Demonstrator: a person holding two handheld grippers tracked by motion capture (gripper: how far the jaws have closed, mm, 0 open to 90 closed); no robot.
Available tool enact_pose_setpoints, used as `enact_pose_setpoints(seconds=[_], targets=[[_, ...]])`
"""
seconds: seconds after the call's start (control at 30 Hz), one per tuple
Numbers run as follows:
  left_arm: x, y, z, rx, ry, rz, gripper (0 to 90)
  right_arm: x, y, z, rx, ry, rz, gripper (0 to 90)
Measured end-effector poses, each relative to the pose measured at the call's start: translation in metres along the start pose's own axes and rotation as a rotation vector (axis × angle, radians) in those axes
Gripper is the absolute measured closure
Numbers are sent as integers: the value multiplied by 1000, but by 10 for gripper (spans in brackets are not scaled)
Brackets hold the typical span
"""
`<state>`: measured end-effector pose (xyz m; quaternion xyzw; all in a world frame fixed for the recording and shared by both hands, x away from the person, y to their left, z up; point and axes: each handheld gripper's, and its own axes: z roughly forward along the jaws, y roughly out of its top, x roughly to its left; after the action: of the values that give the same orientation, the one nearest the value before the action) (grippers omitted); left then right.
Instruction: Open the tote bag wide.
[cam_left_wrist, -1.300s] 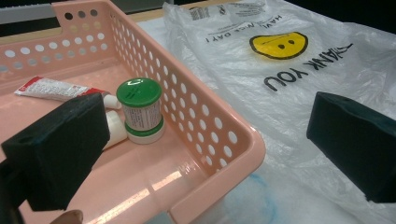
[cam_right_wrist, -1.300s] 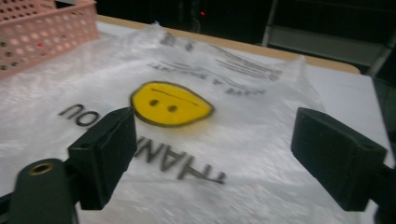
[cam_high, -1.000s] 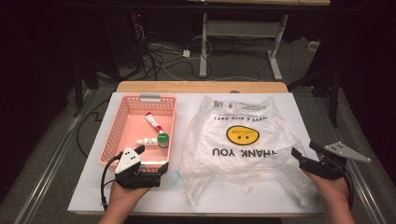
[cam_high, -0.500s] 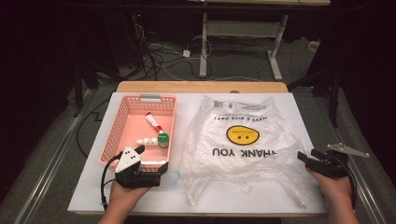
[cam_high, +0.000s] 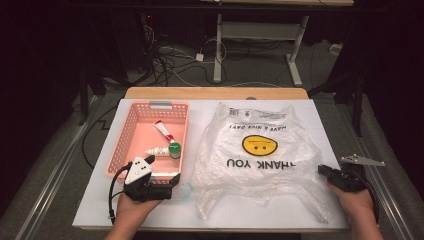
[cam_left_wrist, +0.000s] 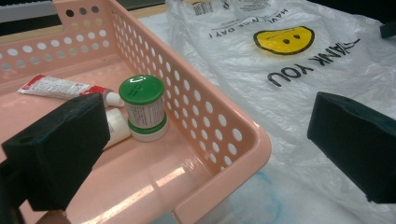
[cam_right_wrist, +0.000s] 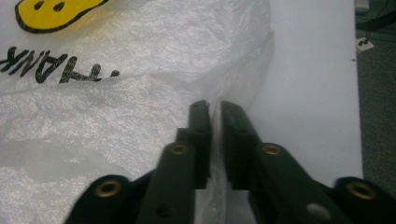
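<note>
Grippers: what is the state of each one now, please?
Left gripper: open, empty, beside the basket.
Right gripper: shut on the bag edge.

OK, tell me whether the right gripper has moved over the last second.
Yes. The right gripper has shifted slightly toward the near table edge along the plastic bag's right edge.
</note>
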<state>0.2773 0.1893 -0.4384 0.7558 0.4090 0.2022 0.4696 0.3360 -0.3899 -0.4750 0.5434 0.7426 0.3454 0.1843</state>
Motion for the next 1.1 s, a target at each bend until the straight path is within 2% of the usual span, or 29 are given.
enact_pose_setpoints(seconds=[0.1, 0.13, 0.17, 0.27, 0.4, 0.47, 0.57, 0.63, 0.67, 0.73, 0.8, 0.83, 0.87, 0.9, 0.93, 1.0, 1.03, 1.1], targets=[[0, 1, -3, -16, -1, -4, 0, 6, -3, -3, 2, 8, -20, 900], [1, 1, -4, -18, -3, -13, 0, 12, -6, -7, 3, 14, -27, 900], [2, 2, -5, -17, -13, -24, 0, 12, -6, -7, 3, 14, -27, 900], [4, 4, -9, -15, -32, -43, 0, 29, -12, -20, -17, 18, -47, 900], [6, 4, -9, -9, -36, -31, 0, 39, -19, -31, -28, 31, -65, 900], [5, 4, -8, -13, -35, -24, 0, 48, -29, -40, -26, 44, -73, 900], [3, 4, -8, -11, -33, -18, 0, 52, -37, -46, -24, 55, -85, 900], [3, 4, -8, 4, -44, -31, 0, 55, -45, -51, -12, 68, -81, 900], [3, 5, -8, 11, -48, -40, 0, 58, -49, -53, 3, 77, -87, 865], [4, 5, -9, 17, -45, -49, 0, 57, -51, -56, 2, 77, -81, 748], [4, 6, -9, 27, -60, -59, 0, 53, -48, -62, -27, 67, -71, 651], [5, 6, -9, 30, -62, -67, 0, 53, -48, -62, -27, 67, -71, 651], [5, 6, -10, 30, -63, -69, 0, 49, -44, -68, -77, 60, -68, 573], [5, 6, -10, 32, -64, -68, 0, 49, -44, -68, -77, 60, -68, 573], [5, 6, -10, 32, -66, -64, 0, 44, -37, -68, -108, 61, -57, 506], [5, 6, -10, 22, -65, -59, 0, 35, -27, -61, -123, 68, -43, 468], [5, 6, -9, 19, -65, -59, 0, 35, -27, -61, -123, 68, -43, 468], [5, 5, -7, 15, -67, -58, 0, 21, -8, -44, -133, 47, -38, 428]])
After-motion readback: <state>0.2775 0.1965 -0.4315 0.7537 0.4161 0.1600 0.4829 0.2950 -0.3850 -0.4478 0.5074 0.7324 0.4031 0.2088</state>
